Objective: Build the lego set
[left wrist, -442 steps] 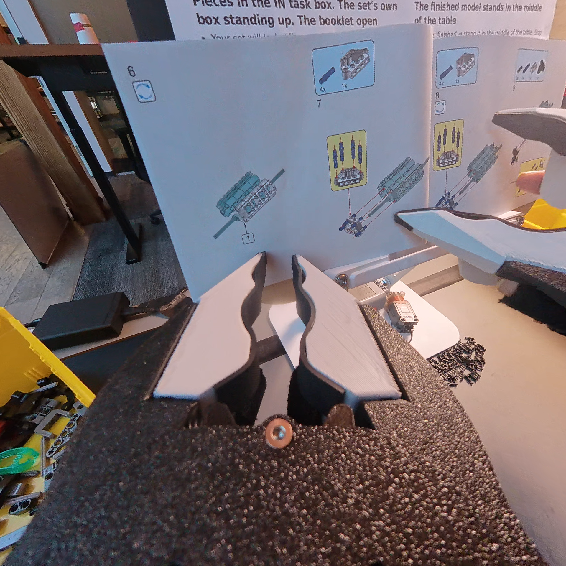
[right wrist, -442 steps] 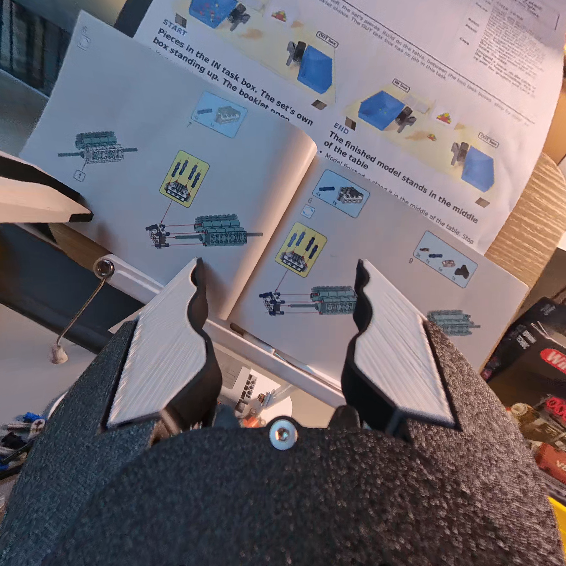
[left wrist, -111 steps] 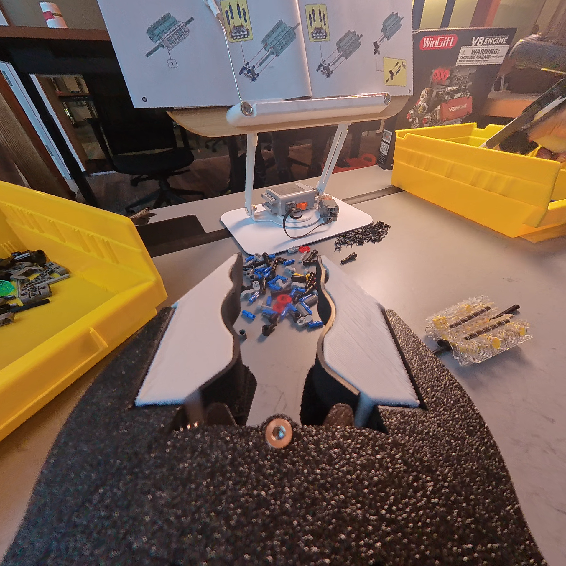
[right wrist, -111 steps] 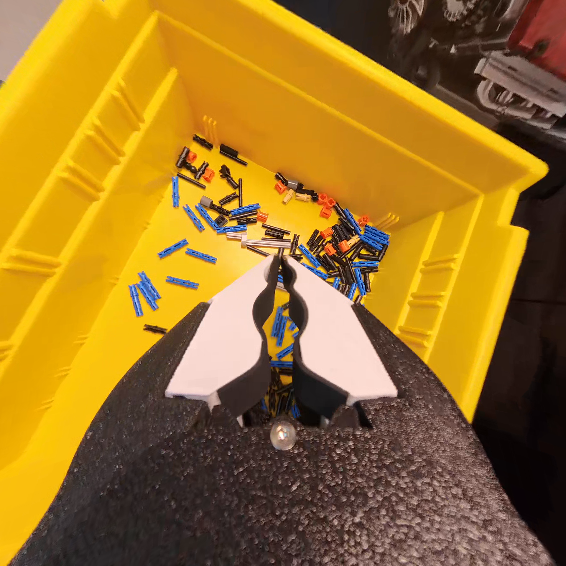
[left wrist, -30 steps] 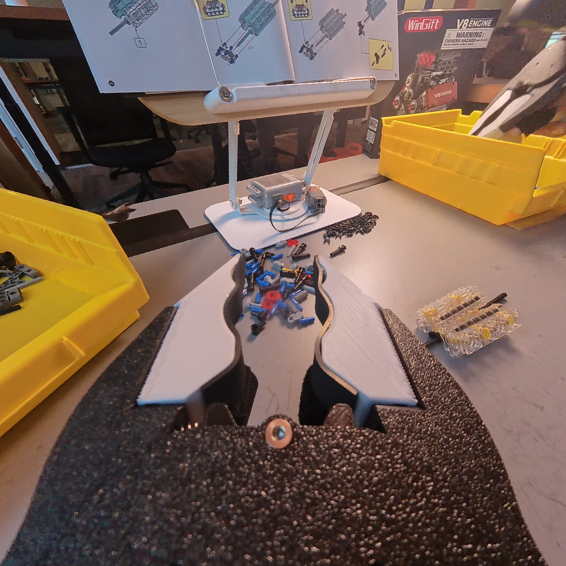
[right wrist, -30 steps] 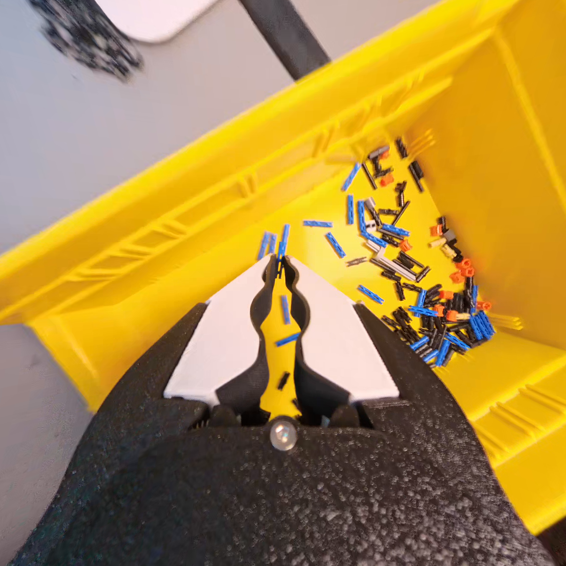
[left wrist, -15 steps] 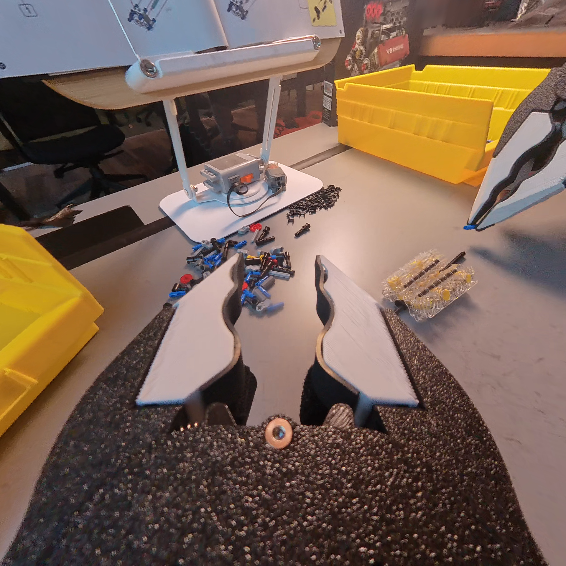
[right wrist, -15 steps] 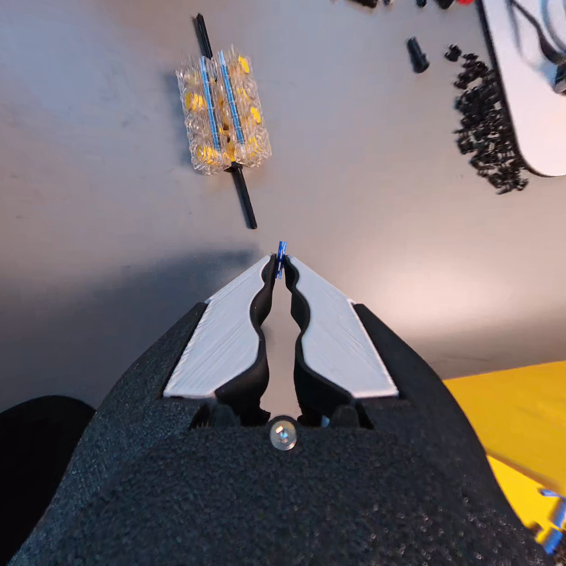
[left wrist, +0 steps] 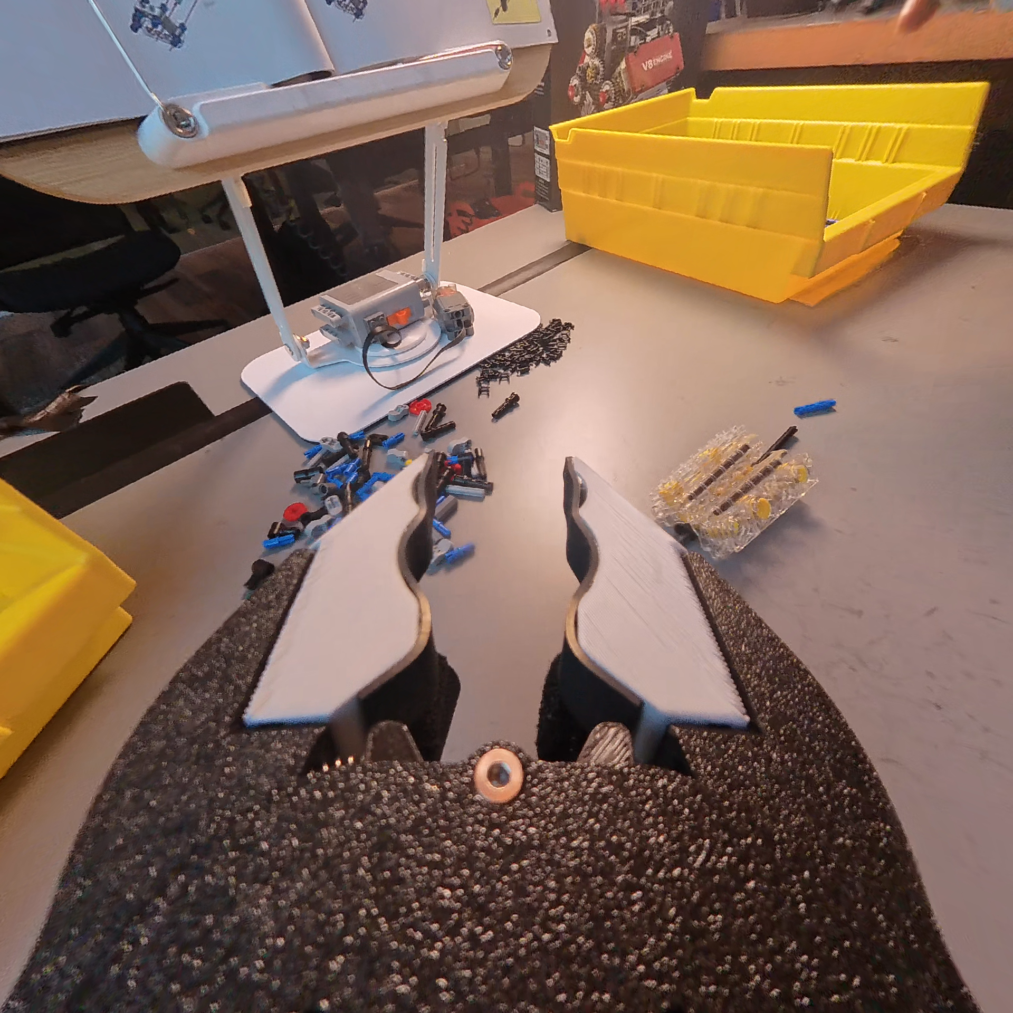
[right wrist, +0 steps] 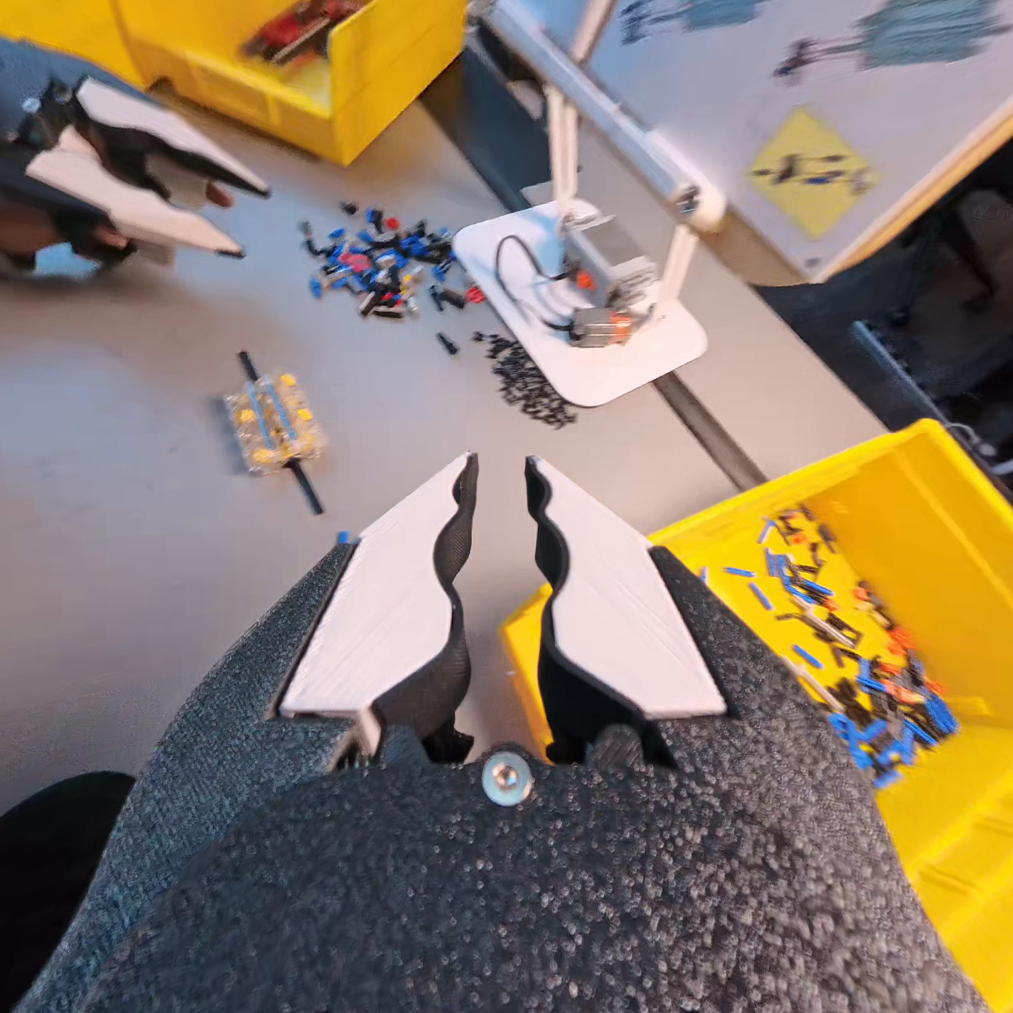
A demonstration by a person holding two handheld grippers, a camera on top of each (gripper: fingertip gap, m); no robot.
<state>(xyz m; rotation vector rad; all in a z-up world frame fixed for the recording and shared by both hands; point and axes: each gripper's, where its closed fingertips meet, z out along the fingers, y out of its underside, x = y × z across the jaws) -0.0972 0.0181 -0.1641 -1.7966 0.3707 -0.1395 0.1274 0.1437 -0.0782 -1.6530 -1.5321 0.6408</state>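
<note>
My left gripper (left wrist: 501, 471) is open and empty, low over the grey table, just right of a scattered pile of small blue, black, grey and red parts (left wrist: 378, 482). A clear block assembly with yellow pieces and black axles (left wrist: 734, 493) lies to its right. A single blue pin (left wrist: 815, 407) lies on the table beyond it. My right gripper (right wrist: 500, 460) is open and empty, above the table beside a yellow bin (right wrist: 822, 455) of blue, black and orange pins. The assembly (right wrist: 274, 422), pile (right wrist: 383, 268) and left gripper (right wrist: 255, 222) lie ahead of it.
A white book stand base (left wrist: 329, 394) carries a grey battery box (left wrist: 378, 309) and holds an open instruction booklet (left wrist: 219, 44). A heap of tiny black pins (left wrist: 526, 351) lies beside it. Yellow bins stand at the right (left wrist: 740, 192) and left (left wrist: 44, 603). The grippers' ends are close to 30 cm from one another.
My right gripper carried a blue pin from the yellow bin to the table, let it go, opened and pulled back. My left gripper shifted right and its jaws stand a little wider.
</note>
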